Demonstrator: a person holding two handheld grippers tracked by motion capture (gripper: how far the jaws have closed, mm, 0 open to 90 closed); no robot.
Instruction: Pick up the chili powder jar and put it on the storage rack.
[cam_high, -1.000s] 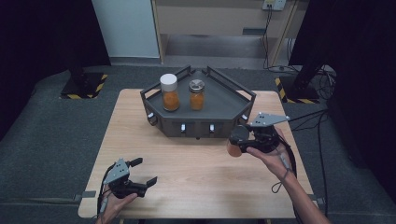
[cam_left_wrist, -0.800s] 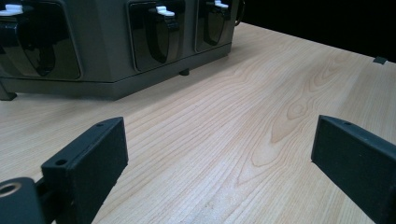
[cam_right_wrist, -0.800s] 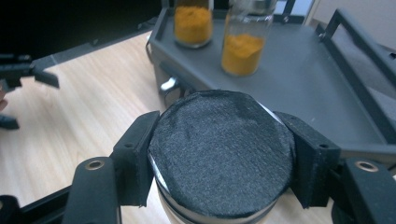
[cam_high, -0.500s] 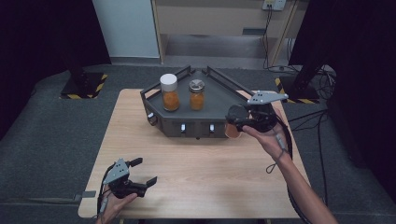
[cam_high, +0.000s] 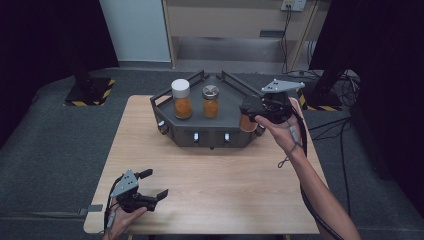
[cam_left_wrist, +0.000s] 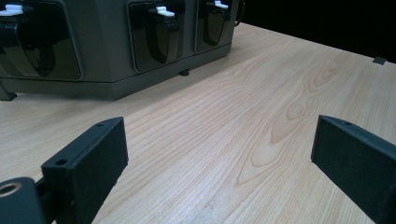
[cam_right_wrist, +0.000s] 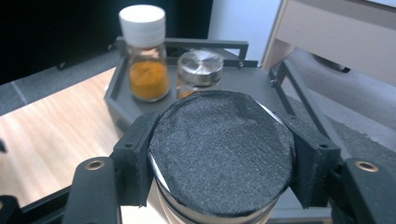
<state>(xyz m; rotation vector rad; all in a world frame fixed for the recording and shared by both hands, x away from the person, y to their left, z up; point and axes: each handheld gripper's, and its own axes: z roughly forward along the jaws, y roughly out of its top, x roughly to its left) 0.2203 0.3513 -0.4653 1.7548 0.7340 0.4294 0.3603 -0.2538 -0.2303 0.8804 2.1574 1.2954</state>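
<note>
My right gripper (cam_high: 248, 111) is shut on a jar with a black lid (cam_right_wrist: 222, 156) and orange contents (cam_high: 245, 123), held in the air at the right front edge of the dark grey rack (cam_high: 235, 97). On the rack stand a white-capped jar of orange powder (cam_high: 181, 99) and a silver-lidded jar (cam_high: 210, 101); both also appear beyond the held jar, the white-capped jar (cam_right_wrist: 144, 53) left of the silver-lidded jar (cam_right_wrist: 201, 70). My left gripper (cam_high: 152, 184) rests open near the table's front left corner, its jaws (cam_left_wrist: 219, 154) apart over bare wood.
The wooden table (cam_high: 215, 185) has open surface between the rack and the front edge. The rack's front face (cam_left_wrist: 93, 42) carries several black pockets with white tabs. Dark floor surrounds the table; a cabinet (cam_high: 225, 20) stands behind.
My right gripper has carried the black-lidded jar up and away from the table's right side toward the rack's right edge. The left gripper has stayed put.
</note>
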